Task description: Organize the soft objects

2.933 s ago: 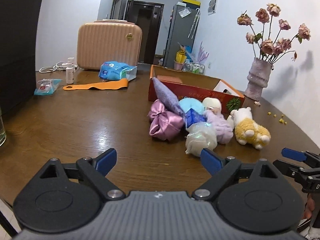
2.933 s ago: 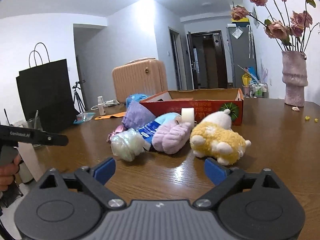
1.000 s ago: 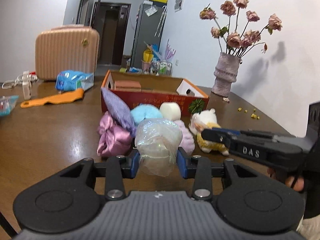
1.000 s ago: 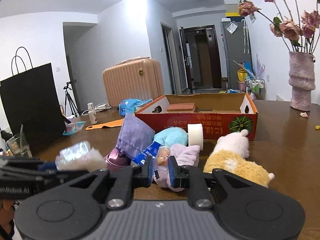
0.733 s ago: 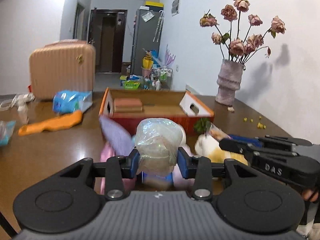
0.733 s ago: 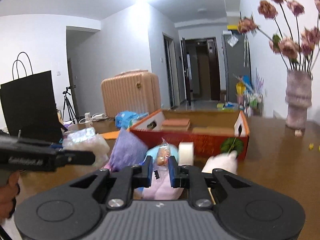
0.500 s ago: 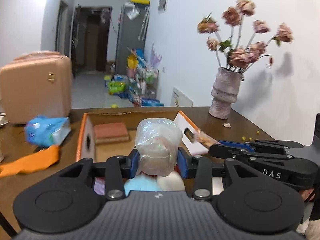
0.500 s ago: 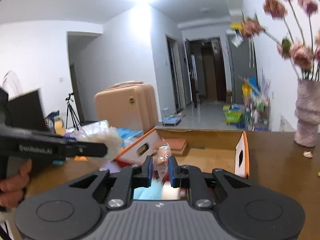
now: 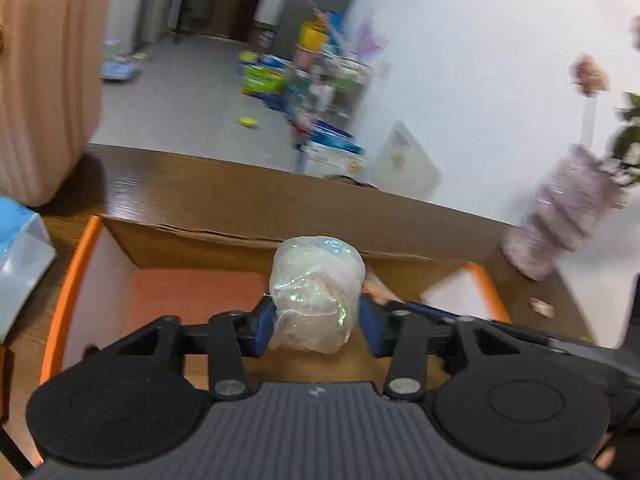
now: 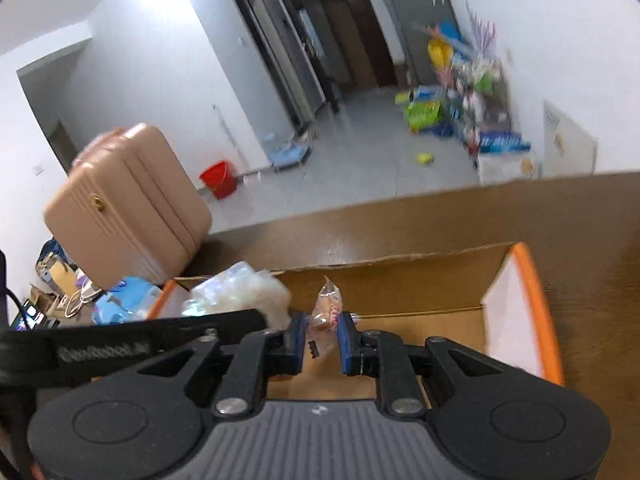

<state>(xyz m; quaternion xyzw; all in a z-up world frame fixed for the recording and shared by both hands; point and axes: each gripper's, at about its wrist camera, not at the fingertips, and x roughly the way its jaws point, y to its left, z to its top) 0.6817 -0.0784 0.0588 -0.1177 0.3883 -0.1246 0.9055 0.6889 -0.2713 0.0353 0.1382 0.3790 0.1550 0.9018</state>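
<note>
Left wrist view: my left hand-held gripper point(image 9: 316, 322) has just been opening, its blue pads now slack beside the iridescent plastic bundle point(image 9: 316, 296) between them, above the open cardboard box point(image 9: 72, 280) on the worktop point(image 9: 240, 192). Right wrist view: my right hand-held gripper point(image 10: 319, 338) pinches a small snack packet point(image 10: 326, 312) over the same box, near its far wall.
</note>
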